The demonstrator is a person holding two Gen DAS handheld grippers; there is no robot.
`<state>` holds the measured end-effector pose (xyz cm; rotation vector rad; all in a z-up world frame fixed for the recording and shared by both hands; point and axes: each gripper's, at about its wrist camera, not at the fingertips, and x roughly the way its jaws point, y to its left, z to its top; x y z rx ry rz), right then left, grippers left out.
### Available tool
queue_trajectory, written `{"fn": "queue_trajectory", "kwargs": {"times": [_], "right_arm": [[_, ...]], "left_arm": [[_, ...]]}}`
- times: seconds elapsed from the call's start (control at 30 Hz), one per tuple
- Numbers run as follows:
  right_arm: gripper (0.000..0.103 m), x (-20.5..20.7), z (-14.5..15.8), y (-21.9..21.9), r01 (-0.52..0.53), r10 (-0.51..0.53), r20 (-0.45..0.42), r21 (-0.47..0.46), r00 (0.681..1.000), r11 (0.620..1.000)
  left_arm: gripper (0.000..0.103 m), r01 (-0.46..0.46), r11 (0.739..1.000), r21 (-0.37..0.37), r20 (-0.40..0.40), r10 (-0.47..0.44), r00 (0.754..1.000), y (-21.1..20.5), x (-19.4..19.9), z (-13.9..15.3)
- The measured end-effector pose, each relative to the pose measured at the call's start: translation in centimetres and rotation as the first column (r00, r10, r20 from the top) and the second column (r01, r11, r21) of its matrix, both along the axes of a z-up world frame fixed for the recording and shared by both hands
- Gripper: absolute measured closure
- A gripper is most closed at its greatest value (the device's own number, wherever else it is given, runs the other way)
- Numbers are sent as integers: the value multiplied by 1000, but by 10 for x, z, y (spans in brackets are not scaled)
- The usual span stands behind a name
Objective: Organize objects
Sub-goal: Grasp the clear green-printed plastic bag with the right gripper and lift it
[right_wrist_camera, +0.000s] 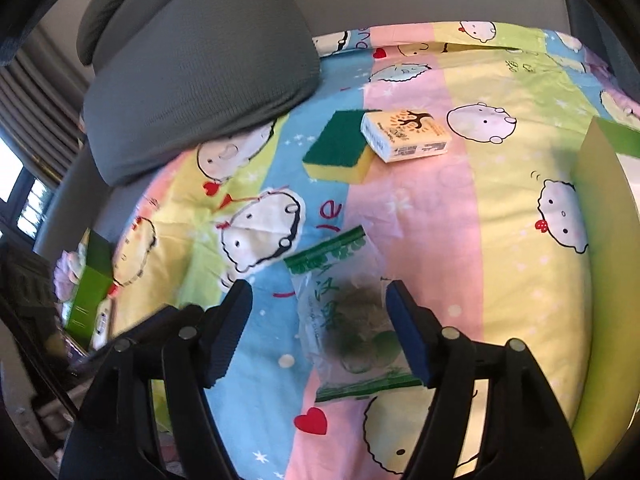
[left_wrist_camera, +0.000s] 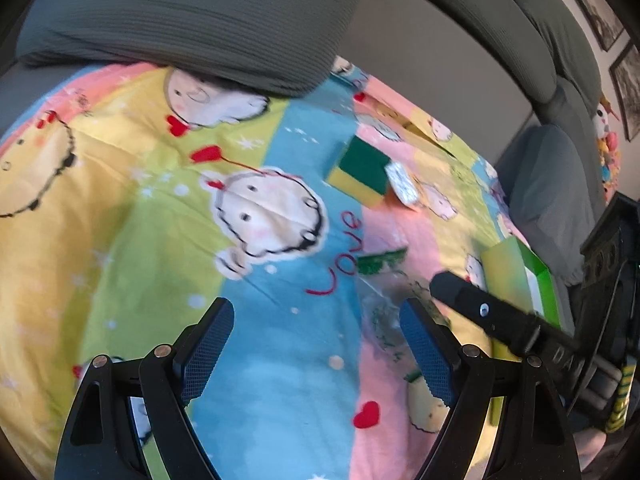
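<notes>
The clear bag [right_wrist_camera: 352,312] with green bands lies flat on the cartoon bedsheet [right_wrist_camera: 460,208], its contents only a dark blurred lump, and in the left wrist view it is smeared and partly hidden behind a finger of the left gripper [left_wrist_camera: 318,350]. A grey pillow [right_wrist_camera: 200,92] covers the sheet's far corner, and the green box [right_wrist_camera: 604,184] at the right is cut off by the frame edge. I count one bag, one green-and-yellow sponge [right_wrist_camera: 340,148] touching one small tissue pack [right_wrist_camera: 404,136], and two grippers, both released: the right gripper [right_wrist_camera: 320,328] has its fingers spread with the bag lying beneath and between them, unpinched, and the left is spread over bare sheet.
</notes>
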<state>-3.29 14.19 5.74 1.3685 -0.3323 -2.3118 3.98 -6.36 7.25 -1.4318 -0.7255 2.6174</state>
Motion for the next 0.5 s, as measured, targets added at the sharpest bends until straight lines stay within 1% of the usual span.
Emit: {"fn": "queue_trajectory", "kwargs": {"times": [0.1, 0.2, 0.3, 0.4, 0.5], "right_arm": [[34, -6, -5, 10, 35, -33, 36, -44, 999, 998], [33, -12, -13, 19, 53, -45, 78, -105, 996, 993], [33, -14, -19, 23, 61, -46, 107, -142, 993, 988], [36, -17, -26, 23, 58, -40, 125, -139, 991, 989], [40, -21, -35, 24, 53, -30, 157, -144, 987, 988]], "left_arm": [[18, 44, 997, 65, 20, -45, 999, 13, -4, -6], [18, 68, 993, 100, 35, -72, 997, 24, -10, -12], [18, 84, 992, 94, 47, -89, 995, 36, -13, -16], [18, 113, 991, 74, 49, -117, 992, 48, -16, -19], [18, 127, 990, 59, 71, -131, 989, 56, -21, -27]]}}
